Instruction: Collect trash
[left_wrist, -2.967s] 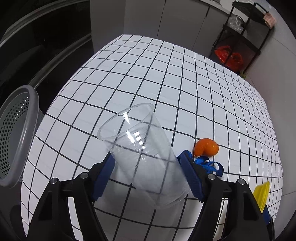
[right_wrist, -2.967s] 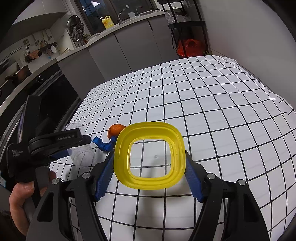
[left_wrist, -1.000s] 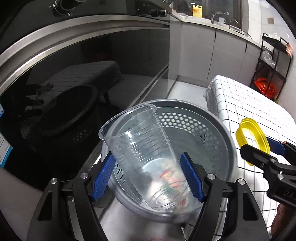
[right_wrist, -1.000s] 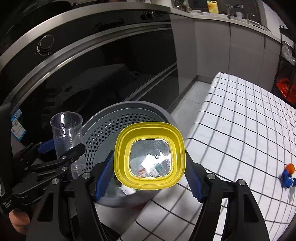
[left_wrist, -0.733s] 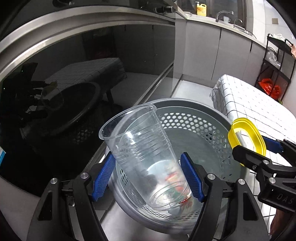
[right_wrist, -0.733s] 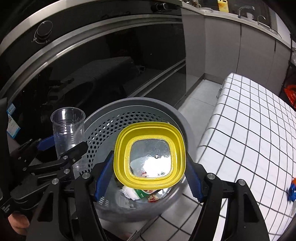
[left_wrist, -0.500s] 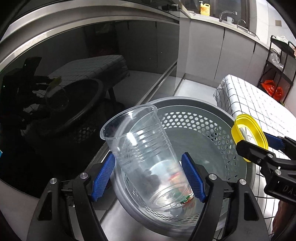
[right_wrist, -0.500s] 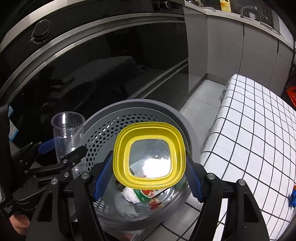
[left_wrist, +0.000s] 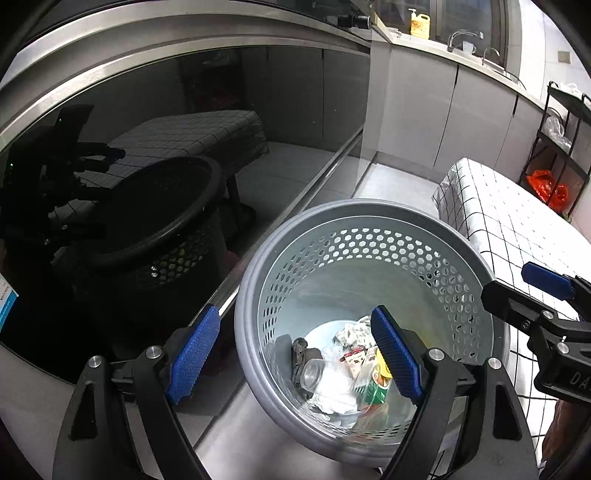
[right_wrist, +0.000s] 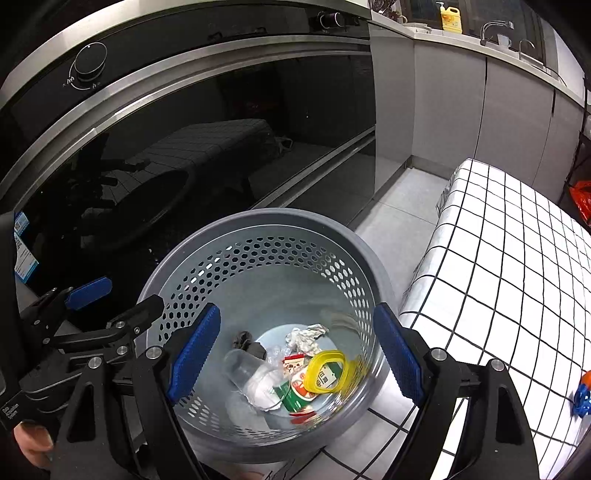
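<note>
A grey perforated trash basket (left_wrist: 369, 214) (right_wrist: 258, 221) stands on the floor beside the table. Inside it lie a clear plastic cup (left_wrist: 314, 373) (right_wrist: 236, 365), a yellow-rimmed lid (right_wrist: 327, 371), crumpled paper and a carton. My left gripper (left_wrist: 295, 354) is open and empty above the basket's near rim. My right gripper (right_wrist: 295, 350) is open and empty above the basket. Each gripper shows in the other's view, the right (left_wrist: 535, 295) and the left (right_wrist: 110, 306).
A table with a white black-grid cloth (right_wrist: 517, 258) (left_wrist: 509, 221) stands right of the basket. A blue and orange item (right_wrist: 583, 395) lies on it at far right. A dark glass oven front (right_wrist: 184, 129) rises behind the basket. Grey cabinets stand beyond.
Both grippers opened. The clear cup dropped from the left one and the yellow lid from the right one; both now lie in the basket.
</note>
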